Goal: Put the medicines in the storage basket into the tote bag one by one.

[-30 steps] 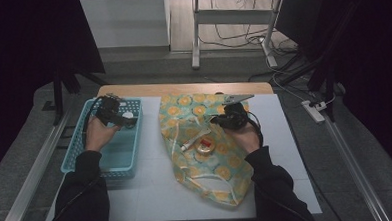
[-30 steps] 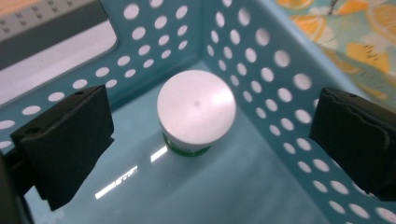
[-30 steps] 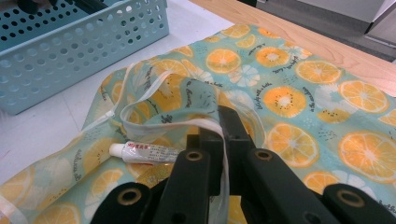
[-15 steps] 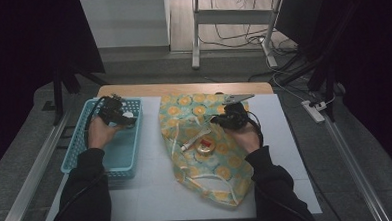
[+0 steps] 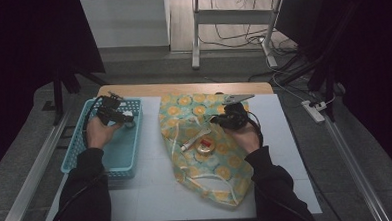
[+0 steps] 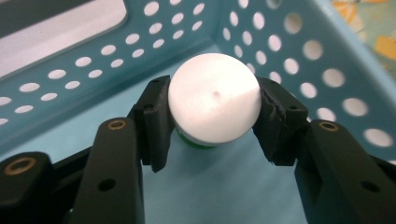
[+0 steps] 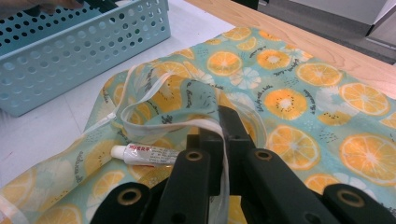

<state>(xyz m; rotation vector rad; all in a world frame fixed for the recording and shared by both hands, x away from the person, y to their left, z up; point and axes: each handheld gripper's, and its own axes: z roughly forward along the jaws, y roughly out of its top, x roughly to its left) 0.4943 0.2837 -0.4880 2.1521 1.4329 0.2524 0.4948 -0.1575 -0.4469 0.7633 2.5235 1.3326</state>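
In the high view, you are holding the left gripper [image 5: 115, 113] over the far end of the blue basket [image 5: 81, 154], which is sitting on the white table cover [image 5: 152, 192] at the left. Your right gripper [image 5: 230, 117] is resting on the orange-print bag [image 5: 214, 177], which is lying spread out in the middle of the table. On the bag, just beside that gripper, a small white tube [image 5: 194, 139] and a round tan object [image 5: 204, 149] are lying side by side.

In the left gripper view, your 2 jaws have just been closing, and they are now pressing on both sides of a white round cap [image 6: 214, 98] with a bit of green showing beneath it. The cap is sitting low inside the basket [image 6: 93, 60], near a corner of its perforated walls.

In the right gripper view, your 2 jaws are standing together, clamped on the bag's white strap [image 7: 205, 126] and a fold of the printed fabric [image 7: 299, 93]. The tube [image 7: 144, 154], printed with red lettering, is lying on the bag just left of the jaws. The basket [image 7: 84, 51] is standing well apart at the upper left.
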